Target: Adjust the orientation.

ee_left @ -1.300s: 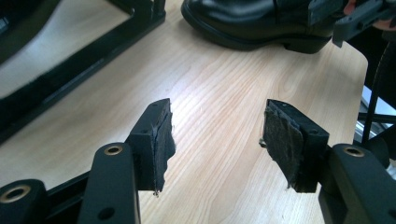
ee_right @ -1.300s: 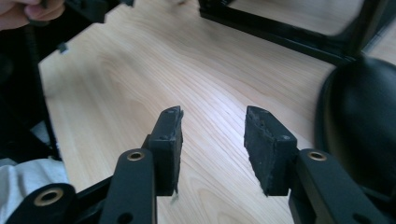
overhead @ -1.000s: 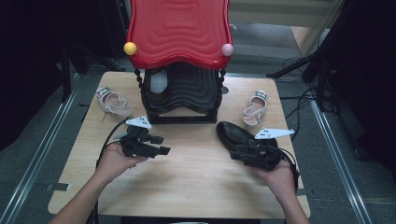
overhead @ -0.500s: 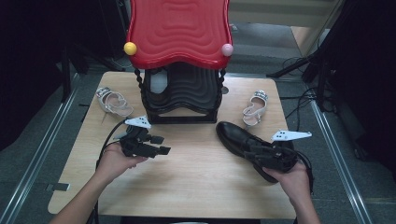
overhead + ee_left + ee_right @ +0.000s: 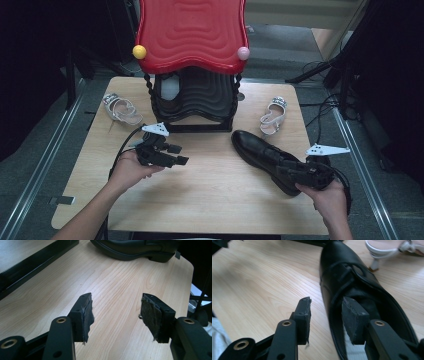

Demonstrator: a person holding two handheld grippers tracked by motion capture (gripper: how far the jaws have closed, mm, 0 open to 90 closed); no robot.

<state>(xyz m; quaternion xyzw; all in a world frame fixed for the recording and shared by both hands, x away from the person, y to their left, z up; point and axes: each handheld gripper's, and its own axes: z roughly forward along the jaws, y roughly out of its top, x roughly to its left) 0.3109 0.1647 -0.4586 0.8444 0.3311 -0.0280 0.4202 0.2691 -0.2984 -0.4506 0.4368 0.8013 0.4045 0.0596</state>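
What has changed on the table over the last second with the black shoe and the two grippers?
The right hand-held gripper drew back along the black dress shoe toward its heel and the table's right front corner. Its jaws now straddle the shoe's side wall, one inside the opening, one outside, not closed. The shoe barely shifted. The left hand-held gripper, both white sandals and the red-topped rack stayed put.

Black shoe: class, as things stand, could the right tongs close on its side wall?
Probably yes. The right tongs are open and straddle the side wall of the black shoe, one jaw inside the opening, one outside; nothing lies between.
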